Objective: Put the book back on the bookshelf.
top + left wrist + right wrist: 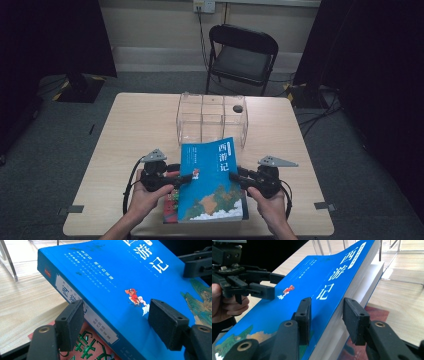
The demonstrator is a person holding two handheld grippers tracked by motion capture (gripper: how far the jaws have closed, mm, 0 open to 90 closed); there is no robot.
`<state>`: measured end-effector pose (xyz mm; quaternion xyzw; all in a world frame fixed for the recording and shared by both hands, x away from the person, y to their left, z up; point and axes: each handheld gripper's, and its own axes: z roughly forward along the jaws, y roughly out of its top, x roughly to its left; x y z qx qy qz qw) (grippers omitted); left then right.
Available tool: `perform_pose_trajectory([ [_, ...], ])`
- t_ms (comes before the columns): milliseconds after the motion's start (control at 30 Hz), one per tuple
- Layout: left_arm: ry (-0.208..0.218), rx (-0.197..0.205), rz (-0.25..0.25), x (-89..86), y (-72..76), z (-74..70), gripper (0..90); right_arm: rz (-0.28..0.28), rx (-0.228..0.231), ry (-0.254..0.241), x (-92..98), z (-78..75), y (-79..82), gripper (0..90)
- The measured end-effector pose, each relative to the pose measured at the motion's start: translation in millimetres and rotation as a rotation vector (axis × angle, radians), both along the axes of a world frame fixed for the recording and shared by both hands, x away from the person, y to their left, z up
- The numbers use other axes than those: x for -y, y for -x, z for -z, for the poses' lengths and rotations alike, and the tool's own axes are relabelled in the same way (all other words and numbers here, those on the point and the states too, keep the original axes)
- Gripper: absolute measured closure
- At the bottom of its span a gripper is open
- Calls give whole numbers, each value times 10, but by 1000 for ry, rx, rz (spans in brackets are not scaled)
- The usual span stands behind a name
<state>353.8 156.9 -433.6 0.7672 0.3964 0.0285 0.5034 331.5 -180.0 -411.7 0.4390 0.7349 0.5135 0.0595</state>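
clear box (pixel 212 120) just beyond blue book (pixel 212 182), bare table (pixel 135 125) either side

The blue book (pixel 212 182) is a thick paperback with white Chinese title characters, a small red figure and green-and-brown hills with white clouds at its near end, plus a white label down its spine. It is held tilted off the bench, its far end raised towards a clear plastic organiser (pixel 212 120), with the left gripper (pixel 186 177) straddling its spine edge and the right gripper (pixel 235 176) straddling its page edge, the jaws of both spread across its thickness. Beneath it a red book (pixel 171 205) with green characters lies flat on the bench at the near edge, partly covered.
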Motion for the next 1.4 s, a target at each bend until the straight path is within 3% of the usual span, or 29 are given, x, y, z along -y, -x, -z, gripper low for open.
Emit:
perform_pose_trajectory([
  [233,8,-4,-4,0,-6,6,291,1,-47,-48,38,8,17,596],
  [367,7,-22,-14,23,-34,17,255,39,-21,-70,33,51,-44,604],
  [433,-2,-14,-17,37,-32,10,241,57,-31,-53,15,73,-117,600],
  [533,0,-17,-16,32,-41,14,238,64,-68,-68,31,142,-198,600],
  [667,-2,-17,-15,33,-37,11,238,78,-79,-87,28,163,-185,582],
  [767,-4,-19,-13,31,-34,7,239,93,-79,-64,-13,117,-134,565],
  [967,-1,-15,-7,26,-28,10,239,62,-105,-128,43,68,-55,586],
  [1133,-4,-12,-1,25,-18,7,239,35,-152,-173,55,79,3,605],
  [1200,-6,-12,0,24,-19,7,239,-26,-189,-192,-4,102,-3,639],
  [1267,-6,-13,-4,24,-22,7,238,-14,-174,-114,-132,112,0,599],
  [1400,-4,-15,-2,31,-33,7,232,-40,-186,-120,-147,100,-148,595],
])
